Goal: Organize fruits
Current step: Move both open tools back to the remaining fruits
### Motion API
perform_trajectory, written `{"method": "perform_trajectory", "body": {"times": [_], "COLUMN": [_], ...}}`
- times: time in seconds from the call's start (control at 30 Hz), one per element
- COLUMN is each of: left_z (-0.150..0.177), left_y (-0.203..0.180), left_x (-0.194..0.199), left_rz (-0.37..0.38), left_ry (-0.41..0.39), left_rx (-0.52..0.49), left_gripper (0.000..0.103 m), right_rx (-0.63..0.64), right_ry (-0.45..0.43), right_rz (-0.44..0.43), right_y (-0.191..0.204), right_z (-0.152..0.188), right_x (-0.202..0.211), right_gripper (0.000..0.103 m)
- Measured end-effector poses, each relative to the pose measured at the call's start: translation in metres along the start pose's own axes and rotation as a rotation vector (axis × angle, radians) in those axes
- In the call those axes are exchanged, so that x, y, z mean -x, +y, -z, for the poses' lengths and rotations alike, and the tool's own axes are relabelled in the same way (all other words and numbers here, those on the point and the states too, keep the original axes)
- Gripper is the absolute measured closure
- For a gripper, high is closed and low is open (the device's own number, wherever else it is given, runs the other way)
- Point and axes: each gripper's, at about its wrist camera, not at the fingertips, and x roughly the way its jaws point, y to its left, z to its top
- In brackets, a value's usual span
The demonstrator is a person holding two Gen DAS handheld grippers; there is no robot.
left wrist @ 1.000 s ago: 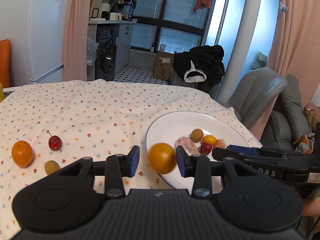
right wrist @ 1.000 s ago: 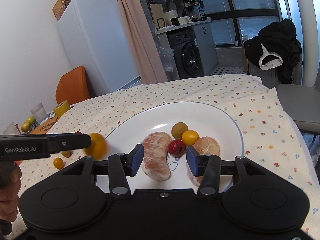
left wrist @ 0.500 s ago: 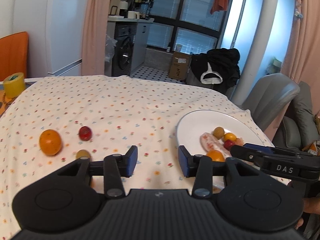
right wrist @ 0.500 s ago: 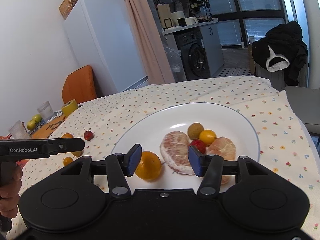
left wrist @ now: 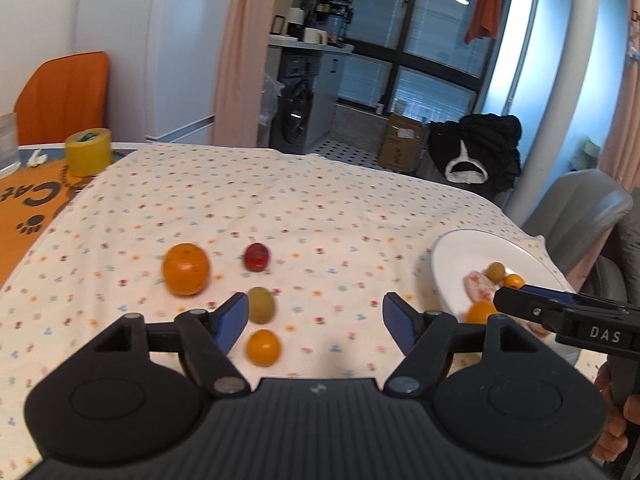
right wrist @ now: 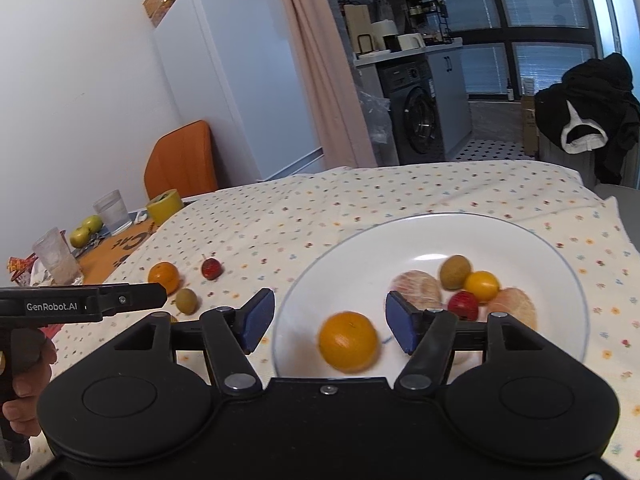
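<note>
Here, my left gripper (left wrist: pixel 314 316) hangs wide open and empty over the flowered tablecloth (left wrist: pixel 280 216), above a green fruit (left wrist: pixel 261 304) and a small orange one (left wrist: pixel 263 347). To the right, my right gripper (right wrist: pixel 330 316), jaws equally spread, frames an orange (right wrist: pixel 348 341) lying near the white plate's (right wrist: pixel 532 240) near-left rim.

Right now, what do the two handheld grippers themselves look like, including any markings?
Both are matte black plastic with ribbed bodies, two round discs and silver pivot screws. The left gripper and the right gripper each carry blue pads on their black fingers. From the side, the left one reads "GenRobot.AI" in white and the right one "DAS". No cables or sleeves show.
</note>
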Motion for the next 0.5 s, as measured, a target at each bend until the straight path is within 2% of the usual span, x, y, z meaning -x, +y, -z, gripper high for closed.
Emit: {"method": "perform_trajectory", "body": {"times": [0.23,0.4,0.5], "left_z": [0.001,0.003,0.006], "left_y": [0.021,0.033,0.04], "left_x": [0.005,0.007,0.007], "left_rz": [-0.032,-0.051,-0.056], "left_ry": [-0.006,-0.006,0.002], "left_rx": [0.031,0.047,0.054], "left_gripper": [0.027,0.026,0.026], "right_rx": [0.025,0.049,0.057], "right_ry": [0.01,0.014,0.021], "right_rz": [-0.028,-0.042,-0.051], "right_y": [0.018,0.031,0.038], "right_z": [-0.004,-0.006,-0.007], "right_x": [-0.008,-0.015,-0.019], "right_gripper": [0.039,0.026,0.023]}}
